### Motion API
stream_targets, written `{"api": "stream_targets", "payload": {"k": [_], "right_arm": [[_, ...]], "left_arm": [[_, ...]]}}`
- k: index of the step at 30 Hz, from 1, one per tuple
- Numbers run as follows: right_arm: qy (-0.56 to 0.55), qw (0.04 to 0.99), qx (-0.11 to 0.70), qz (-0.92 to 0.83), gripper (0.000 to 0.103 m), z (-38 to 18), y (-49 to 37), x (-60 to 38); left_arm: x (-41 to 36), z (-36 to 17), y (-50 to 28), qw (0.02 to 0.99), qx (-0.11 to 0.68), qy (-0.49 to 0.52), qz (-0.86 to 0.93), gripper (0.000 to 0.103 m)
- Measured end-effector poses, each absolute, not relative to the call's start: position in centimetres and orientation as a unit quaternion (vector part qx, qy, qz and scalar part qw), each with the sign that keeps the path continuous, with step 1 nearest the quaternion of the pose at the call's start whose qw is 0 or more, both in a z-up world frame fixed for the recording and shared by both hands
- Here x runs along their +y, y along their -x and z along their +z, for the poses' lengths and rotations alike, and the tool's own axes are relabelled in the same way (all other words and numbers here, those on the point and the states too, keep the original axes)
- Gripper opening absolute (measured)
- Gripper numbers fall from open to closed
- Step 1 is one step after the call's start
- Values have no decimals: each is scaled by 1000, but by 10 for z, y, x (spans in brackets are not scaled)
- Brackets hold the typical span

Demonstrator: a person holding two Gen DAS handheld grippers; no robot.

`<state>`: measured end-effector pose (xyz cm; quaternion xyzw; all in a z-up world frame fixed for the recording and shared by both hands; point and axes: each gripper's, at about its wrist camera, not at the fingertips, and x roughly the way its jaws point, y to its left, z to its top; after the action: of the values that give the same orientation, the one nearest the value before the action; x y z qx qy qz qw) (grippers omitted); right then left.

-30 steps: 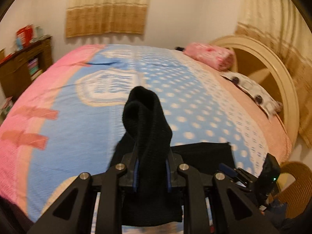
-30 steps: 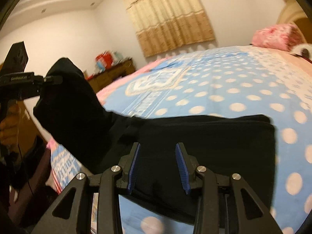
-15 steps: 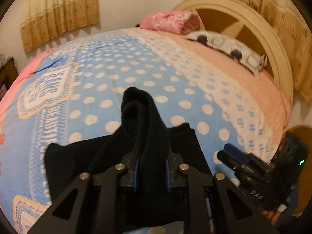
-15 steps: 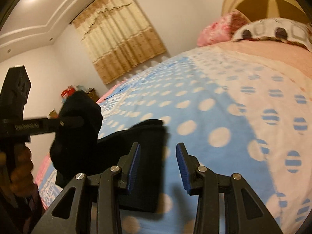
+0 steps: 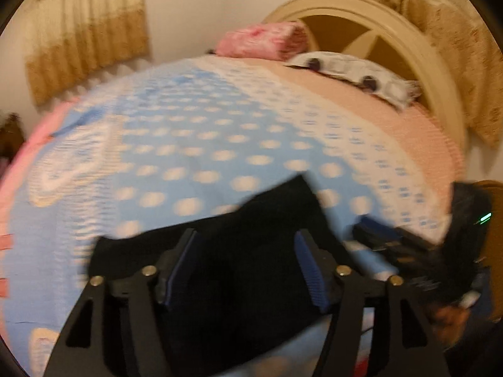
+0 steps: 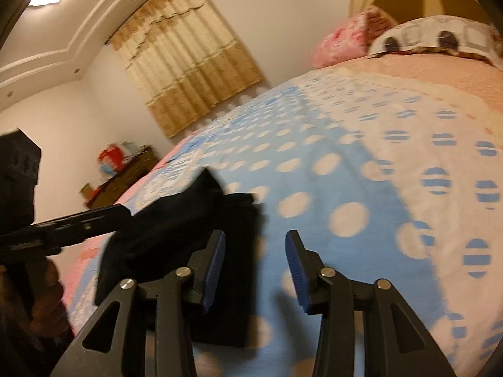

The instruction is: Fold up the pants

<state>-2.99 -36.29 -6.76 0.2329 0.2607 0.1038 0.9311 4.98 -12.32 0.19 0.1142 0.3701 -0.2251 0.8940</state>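
The black pants [image 5: 267,213] lie folded on the blue dotted bedspread [image 5: 220,144] near its front edge. My left gripper [image 5: 245,235] hangs just over them, its jaws opening wide; the cloth lies between and under the blue pads without being pressed. In the right wrist view the pants [image 6: 176,220] sit left of centre, one fold still bulging upward beside the left gripper's fingertips [image 6: 122,212]. My right gripper [image 6: 255,235] hovers at the right edge of the pants, jaws opening, with nothing between them. It also shows at the right of the left wrist view, right gripper [image 5: 377,235].
A pink pillow [image 5: 264,40] and a white patterned pillow [image 5: 355,69] lie at the arched headboard [image 5: 408,31]. A wicker chair [image 5: 493,194] stands by the bed's right side. A wooden dresser [image 6: 125,172] stands against the far wall under beige curtains [image 6: 188,72].
My left gripper let go of the bunched black cloth; its jaws spread and the fabric dropped onto the folded pants. It also came lower. The right gripper's jaws widened a little.
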Motion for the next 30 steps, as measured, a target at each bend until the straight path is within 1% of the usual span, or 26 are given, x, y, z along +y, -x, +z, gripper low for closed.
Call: {"api": "stream_targets", "payload": {"k": [1, 2, 5, 10, 16, 20, 22, 24, 26, 30], "right_arm": [[-235, 929, 259, 121, 52, -65, 28, -359], [-237, 928, 258, 129, 53, -63, 28, -356], [-241, 922, 259, 154, 54, -56, 23, -346], [-242, 910, 290, 173, 54, -54, 13, -331], [-173, 919, 333, 118, 54, -56, 15, -319], [-180, 912, 364, 56, 54, -71, 20, -348], [-196, 913, 356, 43, 54, -69, 23, -360], [-208, 919, 328, 60, 54, -55, 28, -359], [-180, 936, 292, 76, 54, -33, 33, -342], [-123, 947, 253, 157, 54, -8, 34, -294]], "left_arm": [[-111, 0, -52, 899, 368, -124, -203, 71], [-96, -6, -55, 903, 370, -137, -170, 71], [-58, -21, -60, 905, 384, -143, -113, 71], [-7, -48, -55, 898, 421, -102, -83, 71], [3, -59, -46, 899, 421, -70, -94, 74], [10, -59, -46, 892, 431, -23, -132, 74], [15, -62, -46, 890, 437, -10, -131, 74], [17, -62, -45, 892, 434, -6, -126, 74], [21, -60, -44, 895, 430, -1, -119, 74], [26, -60, -45, 896, 428, 14, -119, 74]]}}
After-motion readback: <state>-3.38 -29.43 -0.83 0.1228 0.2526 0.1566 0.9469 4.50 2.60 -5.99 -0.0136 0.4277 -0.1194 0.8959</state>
